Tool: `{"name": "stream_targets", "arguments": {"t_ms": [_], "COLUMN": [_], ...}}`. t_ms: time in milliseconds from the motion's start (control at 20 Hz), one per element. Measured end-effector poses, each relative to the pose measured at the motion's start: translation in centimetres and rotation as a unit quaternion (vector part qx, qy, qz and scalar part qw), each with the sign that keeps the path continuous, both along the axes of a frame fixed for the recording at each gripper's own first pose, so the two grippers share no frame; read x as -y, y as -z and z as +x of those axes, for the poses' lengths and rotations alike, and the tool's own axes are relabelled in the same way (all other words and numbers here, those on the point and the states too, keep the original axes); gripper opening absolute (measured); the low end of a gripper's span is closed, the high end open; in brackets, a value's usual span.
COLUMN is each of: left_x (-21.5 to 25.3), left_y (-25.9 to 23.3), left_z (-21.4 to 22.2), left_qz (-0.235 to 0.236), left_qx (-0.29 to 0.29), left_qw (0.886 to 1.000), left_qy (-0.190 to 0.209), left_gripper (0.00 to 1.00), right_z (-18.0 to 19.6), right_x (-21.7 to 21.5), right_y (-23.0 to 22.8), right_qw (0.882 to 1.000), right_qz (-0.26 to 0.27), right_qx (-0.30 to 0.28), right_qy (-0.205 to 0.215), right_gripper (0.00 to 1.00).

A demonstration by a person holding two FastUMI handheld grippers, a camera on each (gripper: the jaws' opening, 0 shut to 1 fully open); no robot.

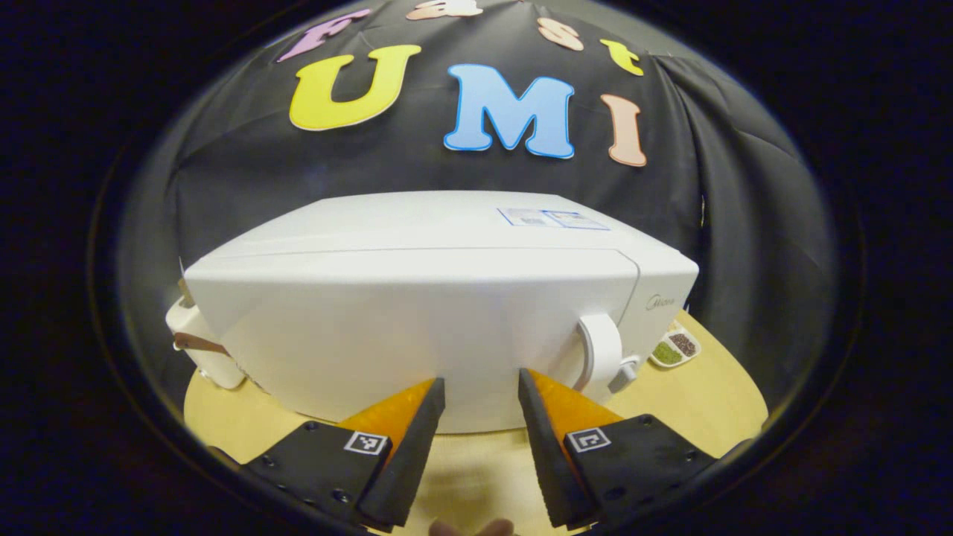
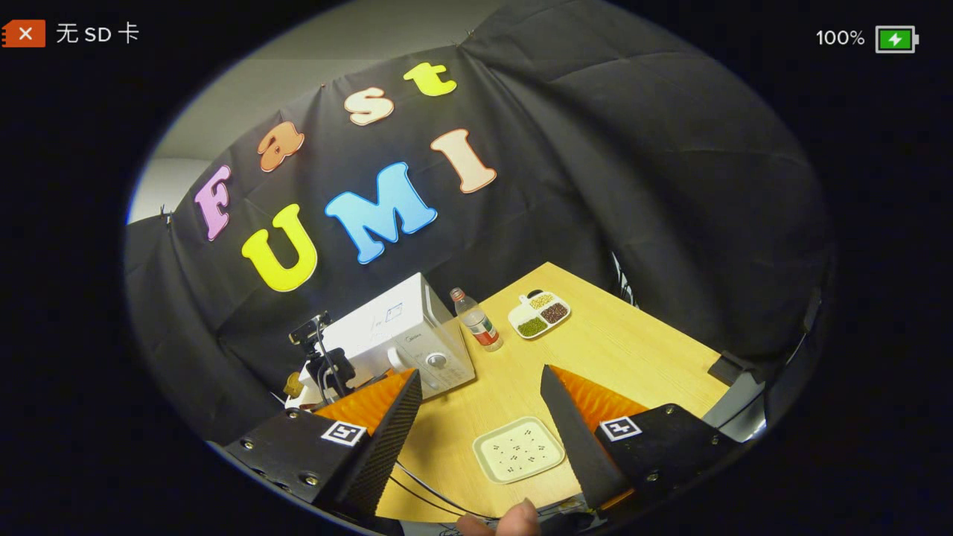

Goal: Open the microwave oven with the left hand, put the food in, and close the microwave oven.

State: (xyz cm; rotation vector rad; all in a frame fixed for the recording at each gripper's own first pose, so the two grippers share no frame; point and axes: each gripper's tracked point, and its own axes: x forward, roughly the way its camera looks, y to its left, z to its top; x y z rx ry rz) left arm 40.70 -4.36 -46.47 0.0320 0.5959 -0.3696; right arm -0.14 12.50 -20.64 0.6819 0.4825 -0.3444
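Two hand-held grippers show, each with its fingers spread apart and holding nothing. The left hand-held gripper points straight at the microwave oven from close by, its fingertips near the lower front of the door, though whether they touch it cannot be told. The microwave oven is a white box with a plain white door that is closed; a white curved handle stands at the door's right edge, and a pale sticker lies on its flat top. It sits on the light wooden worktop, toward the back, close to the black cloth wall.

In the right gripper view the right hand-held gripper hangs high above the worktop, well apart from the microwave oven, which shows small at the far left edge with a round knob on its front panel. A clear bottle with a red label stands just beside the oven's right side. Farther right lies a white divided dish with green, brown and yellowish grains in its compartments (this same dish peeks out behind the oven in the left gripper view). Near the front, between the right hand-held gripper's fingers, a pale square plate with dark specks lies flat. A fingertip of the person shows at the bottom edge.
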Motion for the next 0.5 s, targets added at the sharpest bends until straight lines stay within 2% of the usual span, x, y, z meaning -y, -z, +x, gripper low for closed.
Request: {"name": "stream_targets", "arguments": {"t_ms": [100, 200, 250, 350, 450, 500], "left_x": [0.1, 0.4, 0.4, -0.4, -1.2, -1.6], "left_y": [-0.5, -3.0, -4.5, -8.8, -13.7, -16.4], "left_z": [-0.5, -1.6, -2.6, -5.8, -10.1, -12.2], "left_qz": [-0.001, -0.002, -0.003, -0.012, -0.033, -0.042], "left_qx": [-0.007, 0.013, 0.025, 0.05, 0.077, 0.097], "left_qw": [1.0, 1.0, 0.999, 0.998, 0.996, 0.994], "left_qy": [0.003, 0.019, 0.025, 0.027, 0.025, 0.025], "left_gripper": [0.73, 0.72, 0.8, 0.72, 0.82, 0.82], "right_z": [-0.7, -1.3, -1.5, -1.8, -2.4, -2.7], "right_x": [0.2, 0.7, 1.2, 2.2, 2.9, 3.6], "right_y": [-1.0, -1.4, -1.6, -2.4, -2.6, -2.9], "right_qw": [1.0, 0.999, 0.999, 0.998, 0.998, 0.997], "right_qz": [-0.014, -0.035, -0.044, -0.051, -0.044, -0.043], "right_qx": [0.009, 0.013, 0.017, 0.033, 0.043, 0.051], "right_qy": [-0.003, -0.013, -0.016, -0.018, -0.027, -0.029], "right_gripper": [0.98, 0.98, 0.98, 0.98, 0.98, 0.98]}}
